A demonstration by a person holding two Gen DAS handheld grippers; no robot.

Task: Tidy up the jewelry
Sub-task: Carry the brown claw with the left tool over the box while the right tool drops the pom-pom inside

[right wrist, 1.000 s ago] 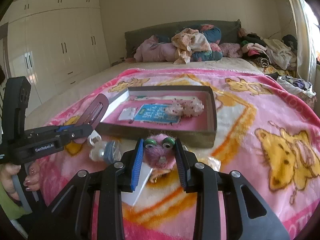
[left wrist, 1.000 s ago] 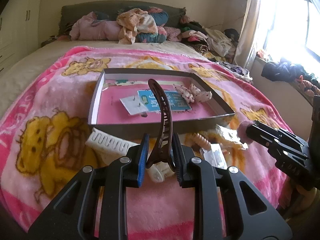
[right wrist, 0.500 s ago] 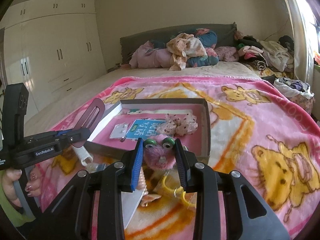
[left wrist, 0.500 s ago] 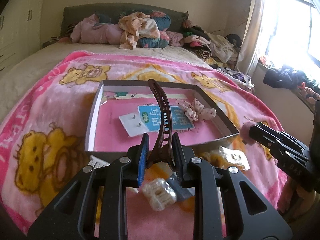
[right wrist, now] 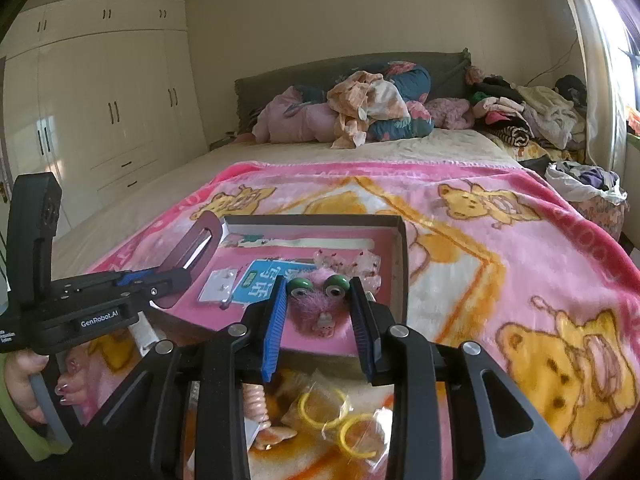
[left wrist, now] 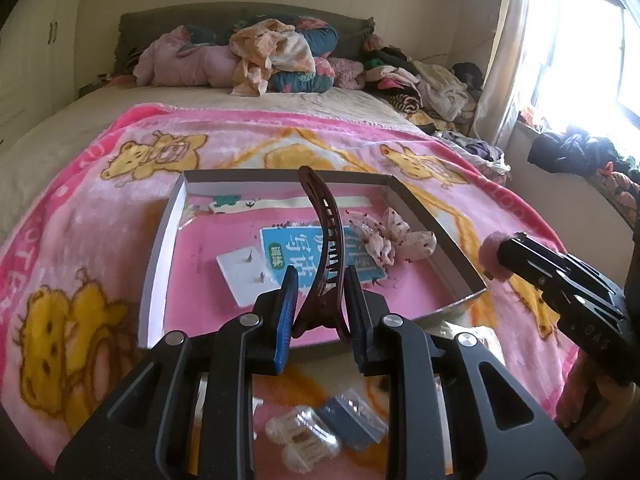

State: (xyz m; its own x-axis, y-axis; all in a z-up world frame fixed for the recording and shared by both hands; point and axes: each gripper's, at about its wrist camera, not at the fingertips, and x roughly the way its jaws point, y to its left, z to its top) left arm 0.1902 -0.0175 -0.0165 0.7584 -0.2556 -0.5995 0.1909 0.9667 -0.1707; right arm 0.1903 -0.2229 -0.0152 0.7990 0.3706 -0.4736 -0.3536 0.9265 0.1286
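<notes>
My left gripper [left wrist: 320, 280] is shut on the base of a brown hair claw clip [left wrist: 326, 232], which curves upward above the near part of the shallow box [left wrist: 160, 248]. My right gripper [right wrist: 318, 282] is shut on a fluffy pink hair clip with green eyes [right wrist: 312, 312], held over the box's near edge [right wrist: 402, 264]. Inside the pink-lined box lie a blue card [left wrist: 288, 256], a white earring card [left wrist: 244, 272] and a floral scrunchie [left wrist: 396, 240]. The right gripper [left wrist: 508, 252] appears at the right of the left wrist view, beside the box's near corner.
On the pink bear blanket [right wrist: 520, 280] before the box lie yellow rings in a bag [right wrist: 332, 420], a pink spiral hair tie [right wrist: 256, 400], a clear clip [left wrist: 300, 436] and a blue packet [left wrist: 352, 420]. Clothes pile up at the headboard [left wrist: 272, 56]. A hand [right wrist: 24, 376] holds the left gripper.
Both grippers have moved forward over the blanket toward the box, each keeping its clip. The loose items on the blanket have slid beneath the fingers in both views.
</notes>
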